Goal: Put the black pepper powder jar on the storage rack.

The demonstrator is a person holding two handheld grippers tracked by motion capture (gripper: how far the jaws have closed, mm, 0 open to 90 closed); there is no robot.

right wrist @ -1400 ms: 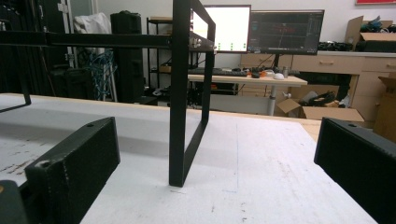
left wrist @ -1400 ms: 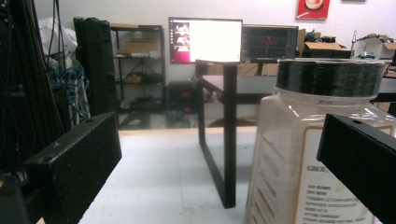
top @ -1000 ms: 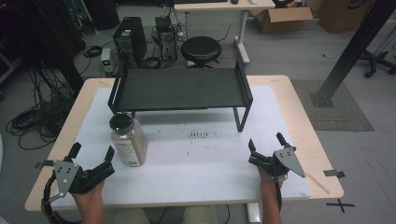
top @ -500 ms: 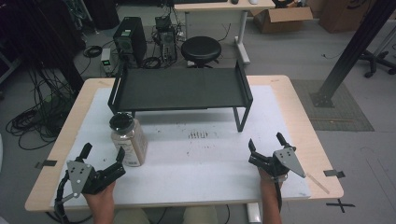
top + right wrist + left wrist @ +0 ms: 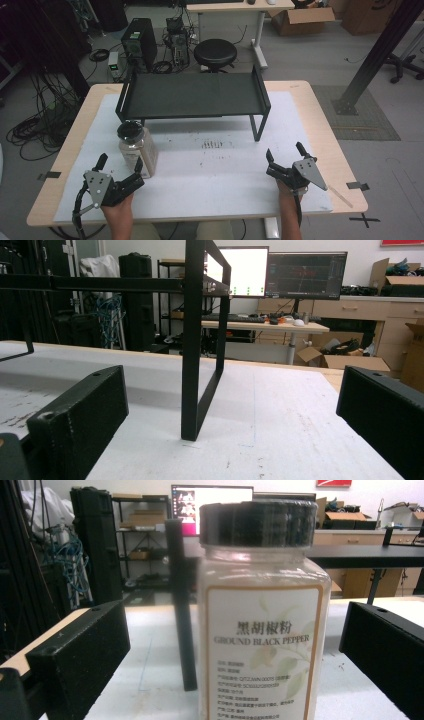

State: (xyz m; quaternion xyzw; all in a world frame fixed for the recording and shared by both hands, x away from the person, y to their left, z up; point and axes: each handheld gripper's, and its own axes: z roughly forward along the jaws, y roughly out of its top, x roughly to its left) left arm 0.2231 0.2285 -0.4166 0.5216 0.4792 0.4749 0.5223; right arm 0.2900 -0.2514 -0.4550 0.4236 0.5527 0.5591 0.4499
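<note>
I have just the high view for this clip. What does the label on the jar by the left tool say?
Observer: The left gripper view reads "GROUND BLACK PEPPER" on the jar, under Chinese characters.
Operator: Is the left tool gripping it?
Observer: No. The left tool is open; its jaws stand apart on either side of the jar.
Operator: What faces the right tool?
Observer: The right tool, open, looks at the black shelf's leg.

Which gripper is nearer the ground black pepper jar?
Left. The left gripper is open just in front of the pepper jar; the right gripper sits far across the table.
</note>
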